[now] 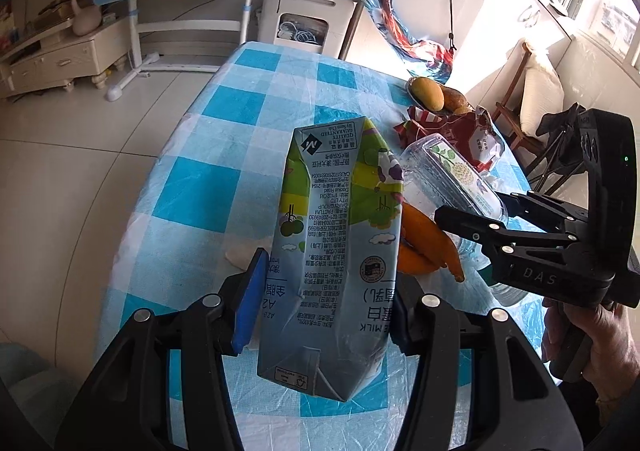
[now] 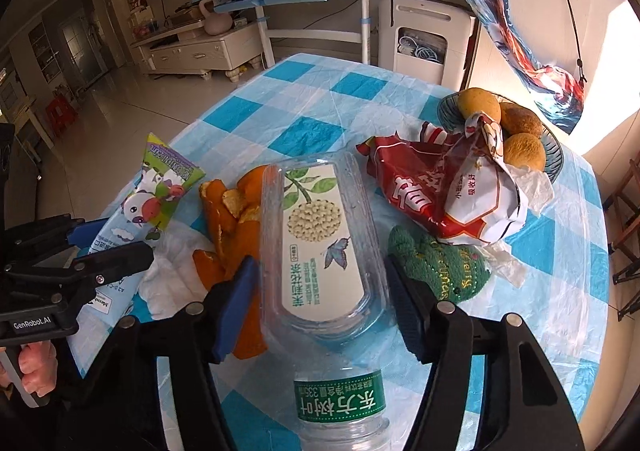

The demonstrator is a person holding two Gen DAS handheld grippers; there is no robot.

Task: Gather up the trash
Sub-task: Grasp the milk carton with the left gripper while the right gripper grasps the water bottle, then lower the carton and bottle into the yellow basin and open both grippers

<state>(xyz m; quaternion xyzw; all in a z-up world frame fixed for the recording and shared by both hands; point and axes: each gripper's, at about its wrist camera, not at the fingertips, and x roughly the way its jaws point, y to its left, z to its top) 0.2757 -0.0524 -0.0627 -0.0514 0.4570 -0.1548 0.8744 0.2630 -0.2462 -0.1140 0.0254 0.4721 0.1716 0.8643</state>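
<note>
A dark plate [image 2: 556, 163] at the table's far side holds three brownish fruits [image 2: 524, 151]. The left gripper [image 1: 324, 299] is clamped on one milk carton [image 1: 336, 235], printed "MILK". The right gripper [image 2: 320, 291] grips one clear bottle [image 2: 320, 235], marked "335". Orange peel [image 2: 236, 219] lies between them, a red wrapper [image 2: 432, 187] beyond.

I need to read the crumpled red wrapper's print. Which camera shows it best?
The right wrist view: the red wrapper lies unobstructed, print facing the camera, beside the fruit plate. The left wrist view shows it smaller, partly behind the plastic bottle.
</note>
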